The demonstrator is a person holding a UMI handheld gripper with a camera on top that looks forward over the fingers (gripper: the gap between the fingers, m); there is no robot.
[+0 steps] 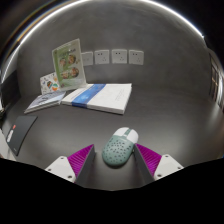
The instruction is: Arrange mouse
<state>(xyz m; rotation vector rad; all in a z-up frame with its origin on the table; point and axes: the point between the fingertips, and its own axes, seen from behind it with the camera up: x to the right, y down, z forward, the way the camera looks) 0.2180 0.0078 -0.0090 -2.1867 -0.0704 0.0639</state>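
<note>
The mouse (119,149) is teal-grey with small dots and a white front end. It lies on the dark table (160,120) between my fingertips, turned a little so its white end points away to the right. My gripper (115,157) is open around it. The right magenta pad (148,157) is at or very near the mouse's side. A narrow gap shows between the mouse and the left pad (80,157). The rear of the mouse is hidden low between the fingers.
Beyond the fingers lies a white book with a blue stripe (100,96), with papers (45,101) beside it on the left. A colourful booklet (68,62) stands behind them. A dark flat object (20,132) lies at the left. White sockets (118,57) line the back wall.
</note>
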